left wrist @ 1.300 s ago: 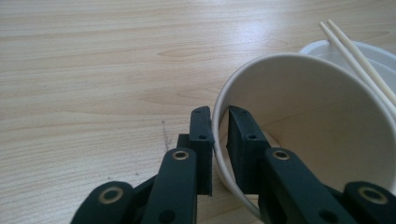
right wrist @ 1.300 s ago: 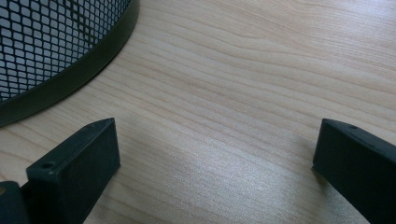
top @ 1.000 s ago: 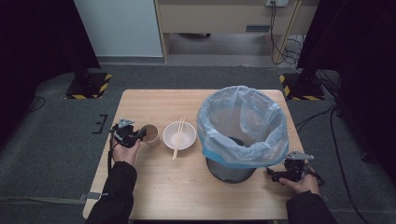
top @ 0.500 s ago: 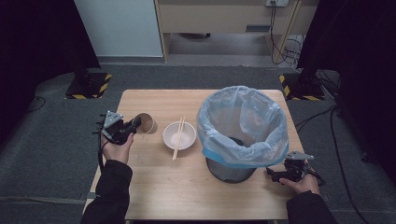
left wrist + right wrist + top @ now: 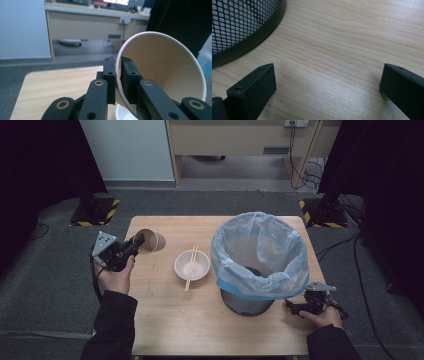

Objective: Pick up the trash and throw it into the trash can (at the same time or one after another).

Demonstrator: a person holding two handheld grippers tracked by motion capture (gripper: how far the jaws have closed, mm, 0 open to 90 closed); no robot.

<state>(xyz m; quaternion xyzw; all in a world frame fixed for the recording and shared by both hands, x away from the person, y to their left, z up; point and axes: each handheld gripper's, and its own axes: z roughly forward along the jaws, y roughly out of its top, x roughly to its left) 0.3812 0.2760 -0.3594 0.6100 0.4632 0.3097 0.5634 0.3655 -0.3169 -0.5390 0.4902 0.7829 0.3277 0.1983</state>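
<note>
Paper cup (image 5: 162, 72), base hidden, rim clamped in left gripper (image 5: 118, 75); right gripper (image 5: 327, 82) apart

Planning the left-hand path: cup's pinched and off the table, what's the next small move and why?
Probably carry the paper cup right toward the lined bin. The left gripper pinches its rim, cup tipped sideways above the table; keep it high enough to pass over the bowl with chopsticks.

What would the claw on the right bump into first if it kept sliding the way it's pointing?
Probably the black mesh bin. In the high view the right claw lies low on the table, open, and points left at the bin's base. Its own view shows bare wood between the jaws, so it might just skim past.
</note>
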